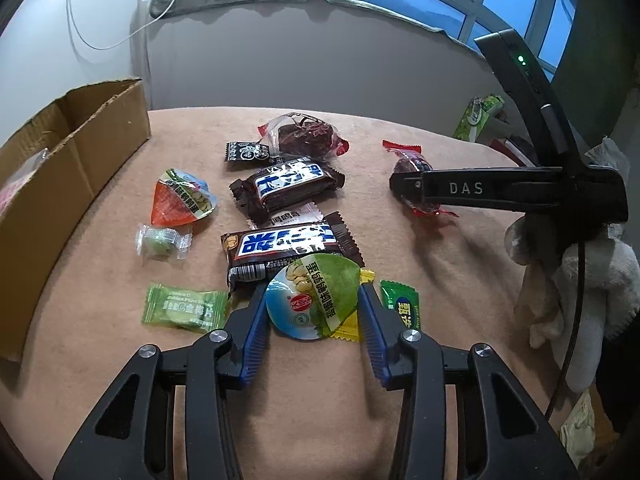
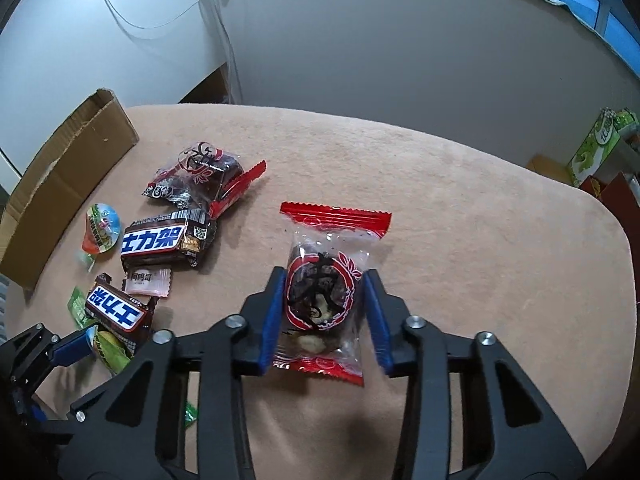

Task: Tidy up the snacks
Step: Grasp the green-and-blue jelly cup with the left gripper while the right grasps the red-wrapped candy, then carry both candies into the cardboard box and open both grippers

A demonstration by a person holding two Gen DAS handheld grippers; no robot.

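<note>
My left gripper (image 1: pixel 312 300) is open, its blue pads on either side of a round green-and-blue snack cup (image 1: pixel 312 298) on the table. My right gripper (image 2: pixel 326 292) is open around a clear red-edged date packet (image 2: pixel 324 292) lying flat; the left pad is close to it, the right pad apart. In the left wrist view the right gripper (image 1: pixel 400 188) hangs over that packet (image 1: pixel 412 166). Two brown chocolate bars (image 1: pixel 286 186) (image 1: pixel 288 246) lie mid-table. A cardboard box (image 1: pixel 76 168) stands at the left.
Loose snacks lie around: an orange cup (image 1: pixel 180 200), green candies (image 1: pixel 182 308) (image 1: pixel 162 240) (image 1: pixel 400 300), a yellow wrapper (image 1: pixel 352 324), a pink sachet (image 2: pixel 146 282), another date packet (image 1: pixel 304 136). A plush toy (image 1: pixel 572 292) hangs at the right edge. Green boxes (image 2: pixel 600 144) stand beyond the table.
</note>
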